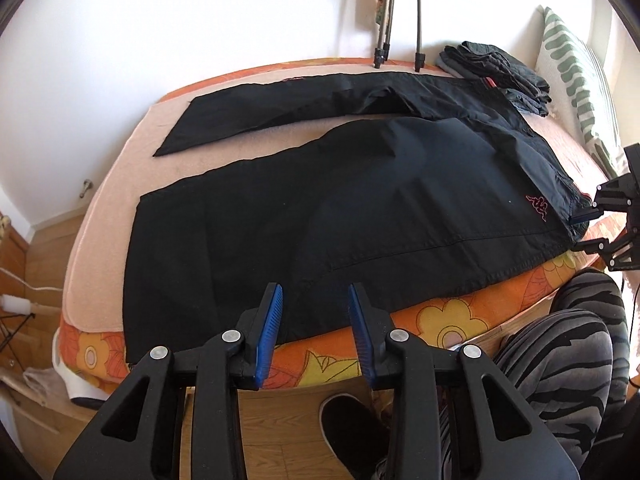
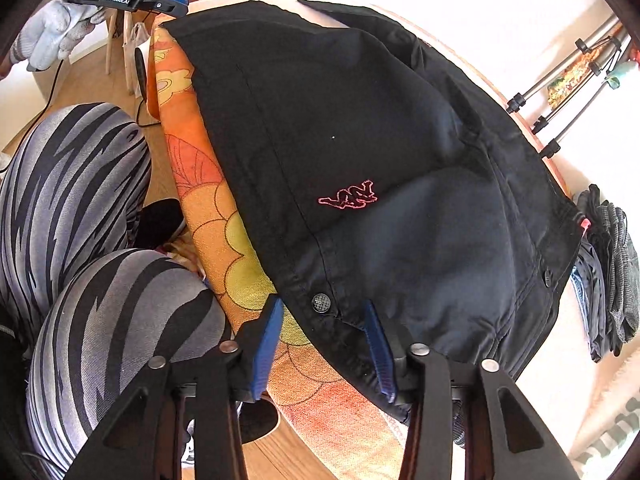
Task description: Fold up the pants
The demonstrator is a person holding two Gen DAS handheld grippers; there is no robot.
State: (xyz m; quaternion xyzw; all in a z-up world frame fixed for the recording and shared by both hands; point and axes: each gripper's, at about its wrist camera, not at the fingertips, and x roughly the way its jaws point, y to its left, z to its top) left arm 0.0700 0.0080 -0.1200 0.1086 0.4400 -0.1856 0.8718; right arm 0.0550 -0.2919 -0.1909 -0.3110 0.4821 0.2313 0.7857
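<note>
Black pants (image 1: 360, 208) with a pink logo (image 1: 538, 206) lie spread flat on the bed, legs apart and pointing left, waistband at the right. My left gripper (image 1: 316, 296) is open, hovering at the near edge of the near leg, holding nothing. My right gripper (image 2: 322, 312) is open at the waistband corner; its jaws straddle the hem by the snap button (image 2: 321, 303), not closed on it. The right gripper also shows in the left wrist view (image 1: 580, 230), and the left gripper in the right wrist view (image 2: 168, 2). The pants fill the right wrist view (image 2: 360, 140).
The bed has a pink blanket (image 1: 100, 248) over an orange floral cover (image 1: 452, 320). A stack of folded dark clothes (image 1: 496, 68) sits at the far right, with a striped pillow (image 1: 576, 80) beside it. Tripod legs (image 1: 400, 20) stand behind. The person's striped-legging knees (image 2: 80, 200) are close to the bed edge.
</note>
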